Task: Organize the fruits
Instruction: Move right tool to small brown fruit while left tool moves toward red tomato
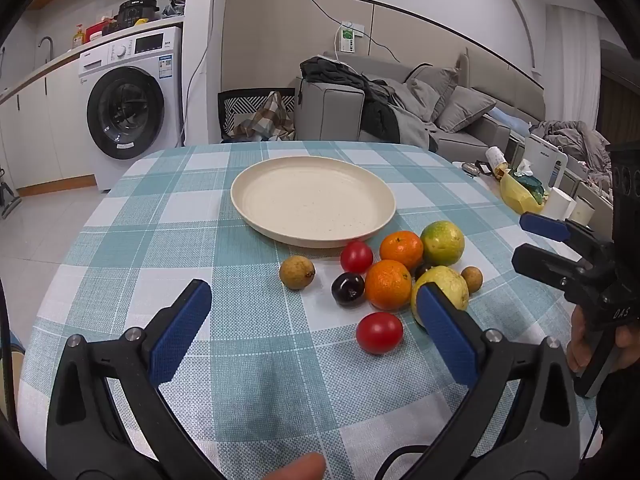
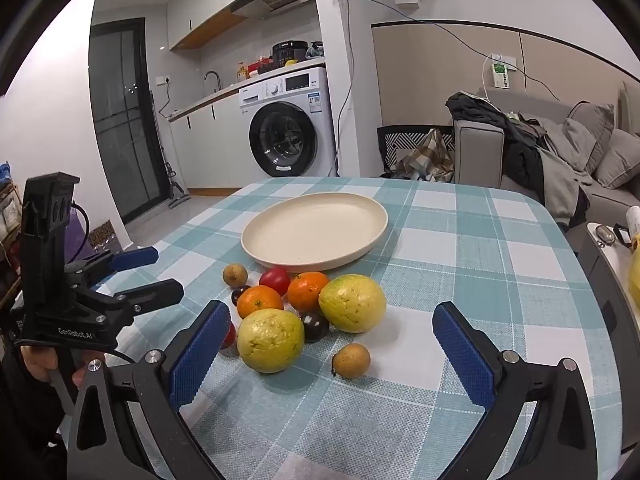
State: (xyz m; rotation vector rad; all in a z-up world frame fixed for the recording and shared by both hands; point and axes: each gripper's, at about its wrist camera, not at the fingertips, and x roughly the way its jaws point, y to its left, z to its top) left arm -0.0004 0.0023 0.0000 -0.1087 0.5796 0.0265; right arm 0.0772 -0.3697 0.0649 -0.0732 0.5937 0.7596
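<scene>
Opening step: left gripper (image 1: 314, 314) and right gripper (image 2: 332, 338), jaws spread and holding nothing, hover near the fruit pile (image 2: 308, 312); the far plate (image 1: 256, 184) is bare, so a first pick likely follows.

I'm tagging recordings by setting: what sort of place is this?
Most likely a small home with kitchen and living area in one room: a washing machine under a counter with a sink tap, a grey sofa, and a checked-cloth table.
</scene>
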